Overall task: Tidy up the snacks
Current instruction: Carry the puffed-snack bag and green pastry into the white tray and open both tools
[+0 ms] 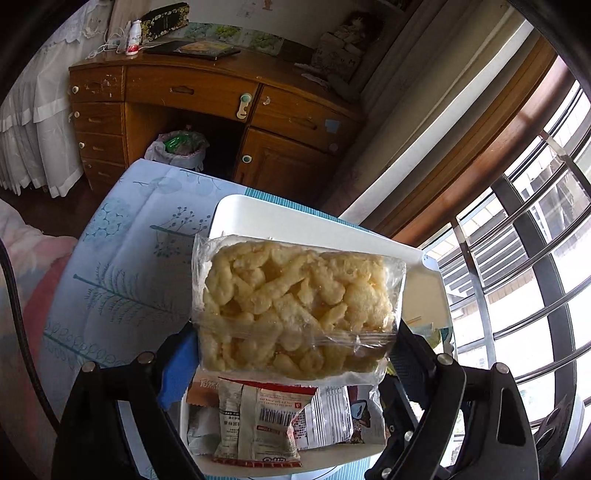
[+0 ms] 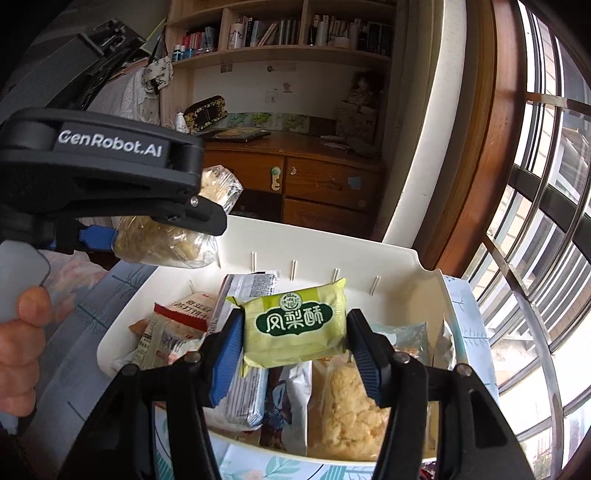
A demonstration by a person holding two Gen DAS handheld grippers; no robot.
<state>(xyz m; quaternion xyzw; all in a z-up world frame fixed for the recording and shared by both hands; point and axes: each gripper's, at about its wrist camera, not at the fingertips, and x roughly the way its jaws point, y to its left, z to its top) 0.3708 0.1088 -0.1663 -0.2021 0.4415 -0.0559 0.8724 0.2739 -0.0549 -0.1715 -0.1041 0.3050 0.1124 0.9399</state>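
Observation:
My left gripper (image 1: 291,354) is shut on a clear bag of pale yellow puffed snacks (image 1: 295,306), held above the white bin (image 1: 314,218). In the right wrist view the same bag (image 2: 166,240) hangs from the left gripper (image 2: 122,236) over the bin's left rim. My right gripper (image 2: 295,332) is shut on a yellow-green pineapple cake packet (image 2: 295,325), held over the white bin (image 2: 332,254). Several snack packets lie in the bin, among them a red and white packet (image 2: 177,325) and a clear bag of yellow snacks (image 2: 351,406).
The bin stands on a table with a pale blue plant-print cloth (image 1: 122,266). A wooden desk (image 1: 207,99) stands behind it, with shelves (image 2: 280,33) above. A barred window (image 2: 546,221) runs along the right. A person's hand (image 2: 18,350) grips the left tool's handle.

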